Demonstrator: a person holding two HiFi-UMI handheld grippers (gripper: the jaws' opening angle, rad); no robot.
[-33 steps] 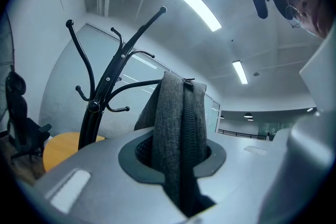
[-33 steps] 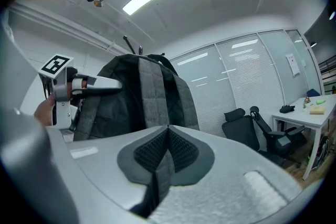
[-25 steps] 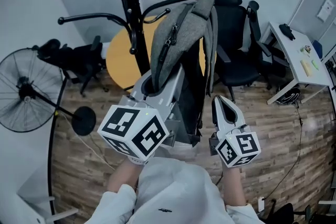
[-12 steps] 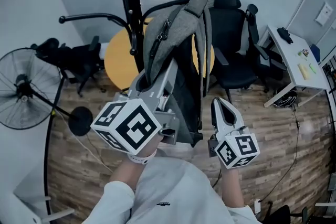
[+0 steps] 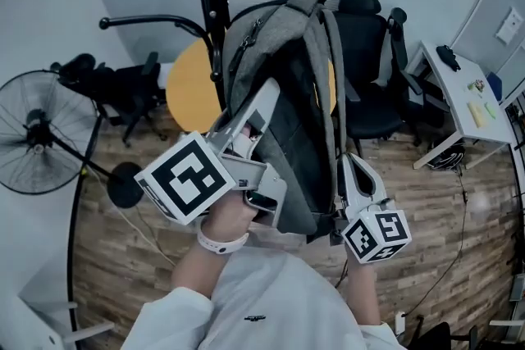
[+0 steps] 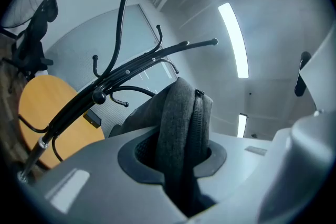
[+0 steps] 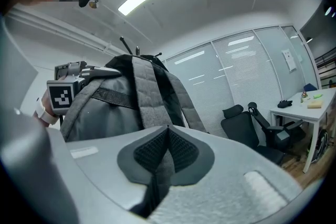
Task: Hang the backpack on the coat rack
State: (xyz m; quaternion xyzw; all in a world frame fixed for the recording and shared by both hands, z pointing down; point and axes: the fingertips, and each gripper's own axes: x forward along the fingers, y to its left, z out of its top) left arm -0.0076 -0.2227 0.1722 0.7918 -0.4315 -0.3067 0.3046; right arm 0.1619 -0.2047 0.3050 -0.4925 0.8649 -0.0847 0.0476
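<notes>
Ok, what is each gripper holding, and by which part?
Both hold the backpack: the left gripper clamps a zippered grey fold, the right gripper pinches a shoulder strap.

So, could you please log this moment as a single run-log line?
left gripper: shut on backpack | right gripper: shut on strap | backpack: held up beside coat rack | hooked: cannot tell

- You're standing on wood-plank floor [image 5: 443, 225], and the coat rack [image 5: 215, 12] stands on it at twelve o'clock.
- At eleven o'clock, a round yellow table [image 5: 190, 86] sits just behind the rack's pole.
- Nine o'clock: a standing fan [image 5: 33, 145], with its round base [image 5: 125, 186] on the planks.
- One o'clock: a black office chair [image 5: 369, 86].
- Two o'clock: a white desk [image 5: 463, 106] with a dark object [image 5: 449, 56] and small yellow and green bits [image 5: 484, 102] on top. Cables [image 5: 449, 150] are bundled on the floor underneath.
</notes>
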